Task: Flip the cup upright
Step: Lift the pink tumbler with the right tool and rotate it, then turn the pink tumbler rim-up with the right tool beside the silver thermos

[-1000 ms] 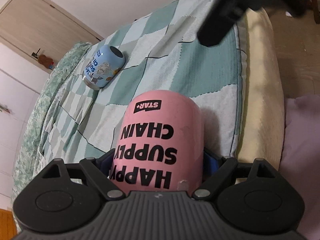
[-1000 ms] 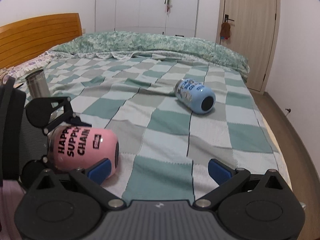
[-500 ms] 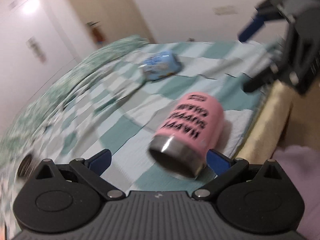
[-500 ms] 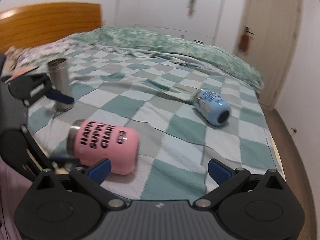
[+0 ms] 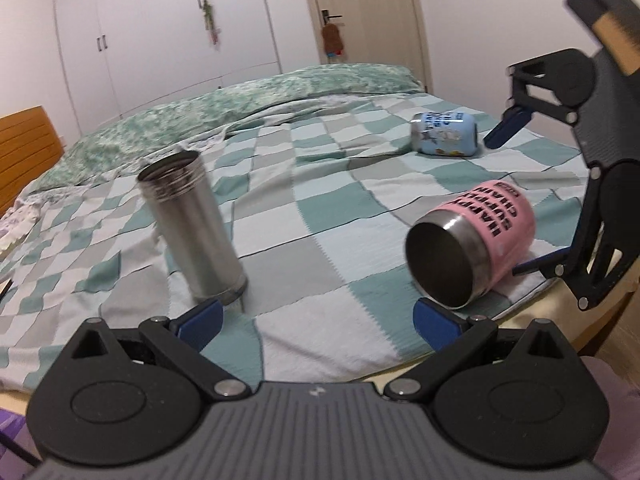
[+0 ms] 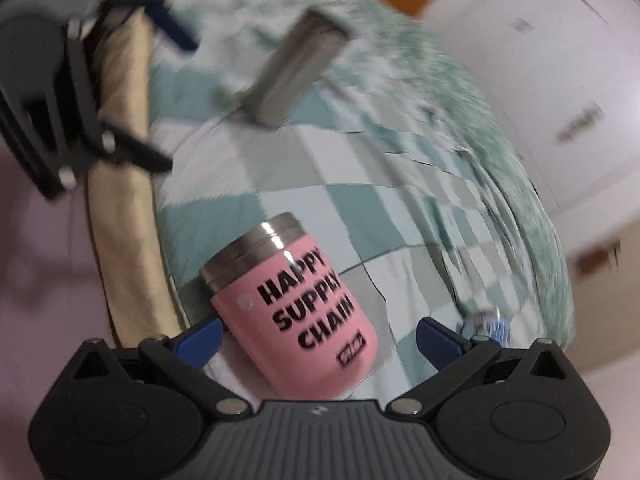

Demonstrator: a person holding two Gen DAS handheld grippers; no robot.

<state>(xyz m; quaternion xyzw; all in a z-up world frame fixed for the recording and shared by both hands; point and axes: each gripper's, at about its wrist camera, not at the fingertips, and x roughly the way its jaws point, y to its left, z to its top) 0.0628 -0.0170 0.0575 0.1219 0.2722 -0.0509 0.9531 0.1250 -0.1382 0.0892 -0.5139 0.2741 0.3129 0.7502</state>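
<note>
A pink cup (image 5: 476, 236) lettered "HAPPY SUPPLY CHAIN" lies on its side on the checked bedspread (image 5: 304, 216), steel mouth toward the left wrist camera. In the right wrist view the pink cup (image 6: 296, 308) sits between my right gripper's (image 6: 320, 332) open blue fingertips (image 6: 200, 336), its closed end nearest the camera. The jaws stand wide, not pressing it. My left gripper (image 5: 320, 316) is open and empty, off the cup to its left. The right gripper also shows in the left wrist view (image 5: 568, 184), around the pink cup's far end.
A tall steel flask (image 5: 192, 224) stands upright left of the pink cup, and shows blurred in the right wrist view (image 6: 296, 68). A light blue cup (image 5: 444, 134) lies on its side farther back. The bed's edge (image 6: 120, 184) runs just beside the pink cup.
My left gripper let go of the pink cup and backed away to the left. My right gripper swung round and came in over the cup's closed end.
</note>
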